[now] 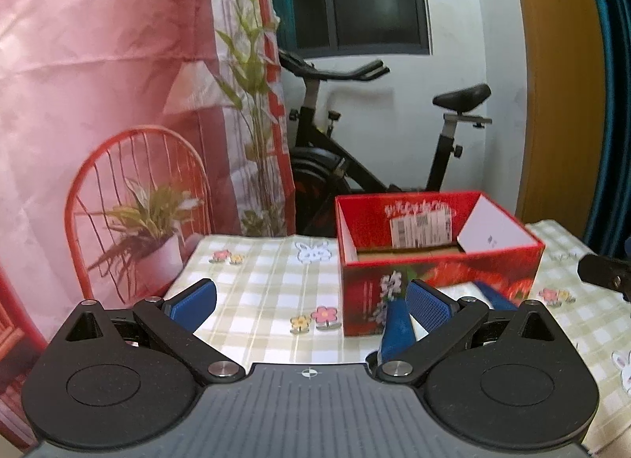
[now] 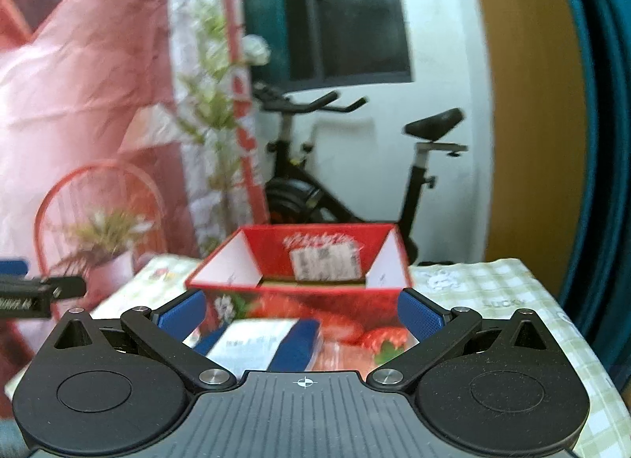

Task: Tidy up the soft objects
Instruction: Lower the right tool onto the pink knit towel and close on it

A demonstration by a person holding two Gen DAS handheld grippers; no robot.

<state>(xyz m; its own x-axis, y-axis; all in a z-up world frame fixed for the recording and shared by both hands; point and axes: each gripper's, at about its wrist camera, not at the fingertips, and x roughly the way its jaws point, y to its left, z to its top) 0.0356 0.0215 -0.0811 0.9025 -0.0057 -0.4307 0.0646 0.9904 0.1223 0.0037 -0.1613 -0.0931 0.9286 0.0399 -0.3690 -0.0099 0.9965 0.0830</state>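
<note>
- Left gripper [image 1: 311, 306]: jaws wide, nothing between them.
- Right gripper [image 2: 301, 310]: jaws wide, over a white-and-blue soft pack [image 2: 260, 341], blurred, probably a tissue pack.
- Pack lies on the checked tablecloth [image 2: 493, 300], touching the front of the red box [image 2: 315, 300].
- Only the left view shows the cloth's flower print [image 1: 315, 318].

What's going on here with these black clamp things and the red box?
A person holds two grippers over a checked tablecloth. Both the left gripper and right gripper are open and hold nothing. A blue and white pack lies in front of the open red box, right before the right gripper, not yet grasped.
</note>
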